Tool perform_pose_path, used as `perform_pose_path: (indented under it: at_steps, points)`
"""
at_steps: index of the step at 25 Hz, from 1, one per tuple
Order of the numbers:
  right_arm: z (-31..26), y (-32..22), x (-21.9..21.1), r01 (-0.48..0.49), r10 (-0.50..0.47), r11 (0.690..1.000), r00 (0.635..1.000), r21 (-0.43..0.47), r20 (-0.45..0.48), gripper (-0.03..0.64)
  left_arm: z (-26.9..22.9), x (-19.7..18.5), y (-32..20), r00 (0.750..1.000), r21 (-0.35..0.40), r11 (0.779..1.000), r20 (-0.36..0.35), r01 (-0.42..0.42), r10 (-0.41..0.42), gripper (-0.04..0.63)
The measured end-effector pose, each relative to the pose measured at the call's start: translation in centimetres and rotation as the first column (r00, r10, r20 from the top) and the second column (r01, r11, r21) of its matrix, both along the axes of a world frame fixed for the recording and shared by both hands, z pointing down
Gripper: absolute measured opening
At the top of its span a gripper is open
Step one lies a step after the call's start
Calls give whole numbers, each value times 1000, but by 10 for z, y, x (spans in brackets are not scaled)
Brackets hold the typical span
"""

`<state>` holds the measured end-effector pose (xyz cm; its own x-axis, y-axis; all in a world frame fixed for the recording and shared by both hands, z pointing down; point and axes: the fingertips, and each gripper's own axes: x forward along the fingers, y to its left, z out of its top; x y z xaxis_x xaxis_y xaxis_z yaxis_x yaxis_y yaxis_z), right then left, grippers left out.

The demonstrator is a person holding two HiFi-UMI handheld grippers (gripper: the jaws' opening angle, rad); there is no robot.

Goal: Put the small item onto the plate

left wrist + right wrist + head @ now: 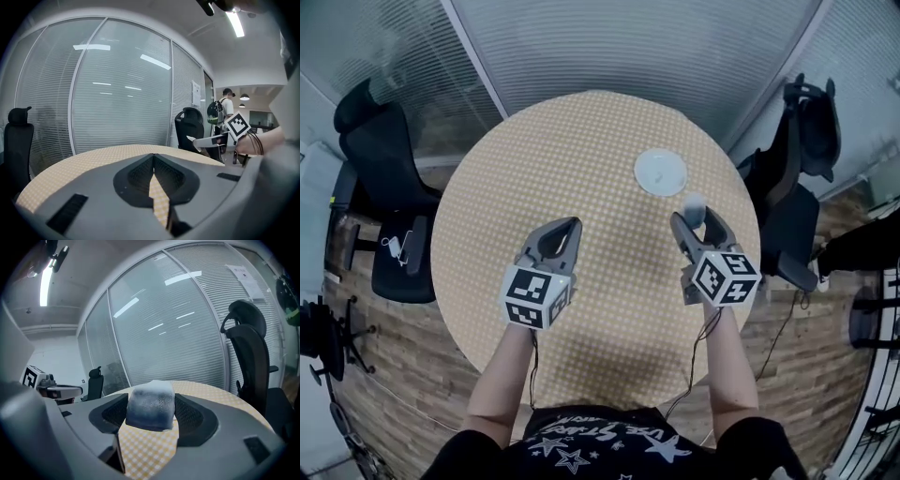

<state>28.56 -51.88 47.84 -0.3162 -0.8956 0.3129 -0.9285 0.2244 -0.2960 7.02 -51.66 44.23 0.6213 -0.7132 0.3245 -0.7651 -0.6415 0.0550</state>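
Observation:
A small pale blue-grey block [151, 404] is clamped between the jaws of my right gripper [151, 408]. In the head view the same block [695, 205] shows at the tip of the right gripper [695, 217], above the table's right side. The small white plate [661, 172] lies on the round checked table [581, 187], a short way beyond and left of that block. My left gripper [568, 228] hovers over the middle of the table, its jaws shut with nothing between them [153, 161].
Black office chairs stand at the left [380, 150] and right [802, 141] of the table. Glass walls with blinds [117, 93] curve round behind. A person with a backpack [220, 112] stands far off in the left gripper view.

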Motion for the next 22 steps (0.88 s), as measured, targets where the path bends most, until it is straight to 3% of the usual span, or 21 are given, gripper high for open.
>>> perform_pose_path:
  at_steps: [6, 22]
  points:
    - [32, -35, 0, 20, -20, 999, 1000, -42, -13, 302, 32, 3, -21, 999, -44, 999, 43, -6, 8, 8]
    - [100, -118, 3, 59, -75, 988, 991, -140, -112, 302, 78, 0, -58, 997, -90, 996, 69, 28, -22, 8]
